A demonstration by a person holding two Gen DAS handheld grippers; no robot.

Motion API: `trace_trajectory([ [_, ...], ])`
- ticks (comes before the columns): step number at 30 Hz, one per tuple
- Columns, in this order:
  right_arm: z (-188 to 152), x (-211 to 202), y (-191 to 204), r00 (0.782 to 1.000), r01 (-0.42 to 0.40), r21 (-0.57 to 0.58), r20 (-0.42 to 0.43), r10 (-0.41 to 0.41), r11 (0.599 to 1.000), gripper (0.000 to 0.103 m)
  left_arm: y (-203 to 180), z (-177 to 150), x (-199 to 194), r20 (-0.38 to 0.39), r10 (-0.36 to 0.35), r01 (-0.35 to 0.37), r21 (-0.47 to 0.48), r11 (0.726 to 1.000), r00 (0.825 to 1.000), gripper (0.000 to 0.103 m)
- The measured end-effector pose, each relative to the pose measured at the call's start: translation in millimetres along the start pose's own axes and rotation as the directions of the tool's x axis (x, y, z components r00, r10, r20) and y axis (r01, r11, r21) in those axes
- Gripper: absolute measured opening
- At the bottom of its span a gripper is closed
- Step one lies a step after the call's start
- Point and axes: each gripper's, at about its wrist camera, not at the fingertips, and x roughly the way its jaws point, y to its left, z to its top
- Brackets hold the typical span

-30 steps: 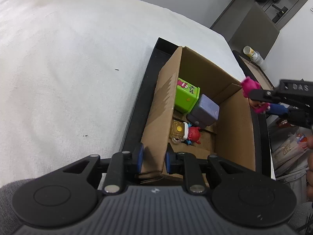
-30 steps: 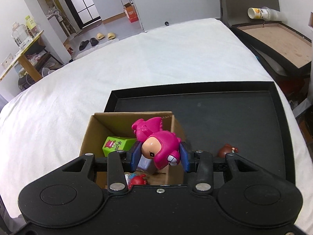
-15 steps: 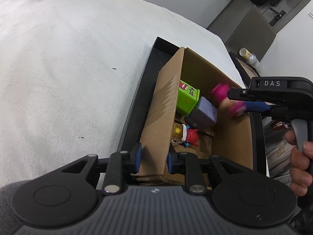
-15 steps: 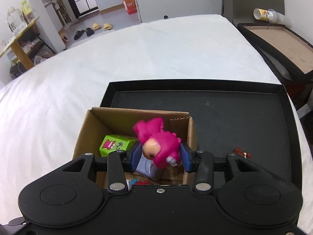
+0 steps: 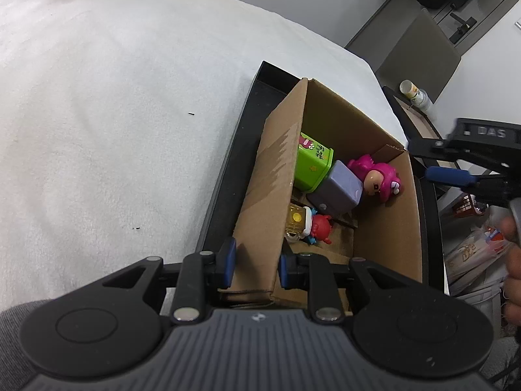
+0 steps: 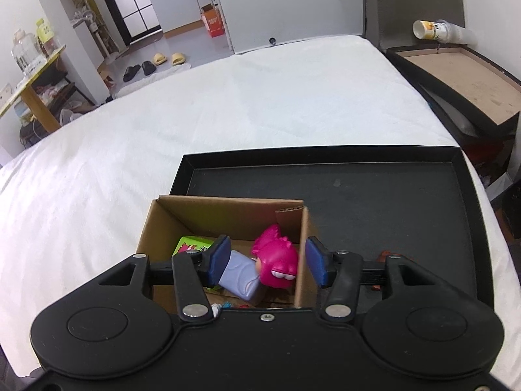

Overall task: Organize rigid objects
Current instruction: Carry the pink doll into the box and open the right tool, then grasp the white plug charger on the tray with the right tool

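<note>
A cardboard box (image 5: 270, 176) (image 6: 162, 224) stands in a black tray (image 6: 374, 202) (image 5: 228, 176) on a white cloth. A pink toy figure (image 5: 379, 179) (image 6: 276, 259) lies inside the box against a lilac block (image 5: 338, 192) (image 6: 239, 275). A green box (image 5: 312, 166) (image 6: 190, 244) and a small red figure (image 5: 320, 224) are also inside. My left gripper (image 5: 255, 264) is shut on the box's near wall. My right gripper (image 6: 267, 262) is open and empty just above the pink figure; one of its fingers (image 5: 449, 176) shows in the left wrist view.
A small brown figure (image 6: 382, 255) lies in the tray right of the box, partly hidden by my right gripper. A second tray with a wooden bottom (image 6: 462, 68) and a cup (image 6: 433, 29) sit off the bed at the right.
My right gripper carried the pink figure over the box, opened, and the figure dropped inside beside the lilac block. My left gripper kept hold of the box wall.
</note>
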Motion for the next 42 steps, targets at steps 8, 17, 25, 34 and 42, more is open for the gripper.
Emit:
trace_trajectory([
  [8, 3.2, -23.2, -25.9, 1.0, -0.003, 0.039, 0.031, 0.002, 0.999, 0.051, -3.7, -1.8, -2.4, -0.001, 0.02, -0.02, 0.007, 1.0, 1.0, 0.023],
  [17, 7.9, -40.7, -57.4, 1.0, -0.001, 0.071, 0.029, -0.001, 0.998, 0.056, -10.0, -1.1, -3.1, 0.0, 0.063, -0.063, 0.026, 0.998, 0.998, 0.023],
  [25, -2.5, -42.4, -85.7, 1.0, 0.017, 0.113, -0.007, -0.016, 0.993, 0.061, -17.5, -3.4, -5.0, 0.006, 0.092, -0.092, 0.041, 0.995, 0.996, 0.023],
  [34, -37.4, -12.2, -97.7, 0.994, -0.022, 0.155, -0.103, 0.038, 0.988, 0.063, -19.4, -4.8, -8.2, 0.008, 0.122, -0.122, 0.051, 0.991, 0.993, 0.023],
  [42, -62.6, 17.8, -100.0, 0.981, -0.04, 0.146, -0.18, 0.066, 0.989, 0.063, -22.0, -6.3, -9.7, 0.031, 0.146, -0.148, 0.044, 0.988, 0.989, 0.02],
])
